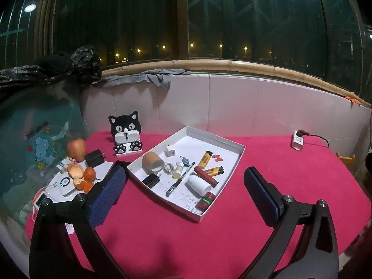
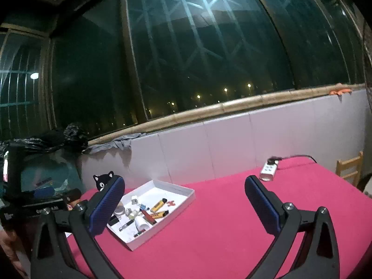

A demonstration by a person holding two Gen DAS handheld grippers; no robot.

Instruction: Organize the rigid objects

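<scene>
both grippers (image 1: 183, 179) (image 2: 183, 193) hover wide-jawed, seemingly above the tray (image 1: 234, 160).

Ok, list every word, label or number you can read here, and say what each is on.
"THE MOUSE", roughly, blurred: label above the blue cartoon mouse on the glass tank.
Handwriting on the white tray floor: illegible.
Print on the yellow lighters: too small.
Label on the red-and-green tube: too blurred.
Nothing legible in the right wrist view.
</scene>
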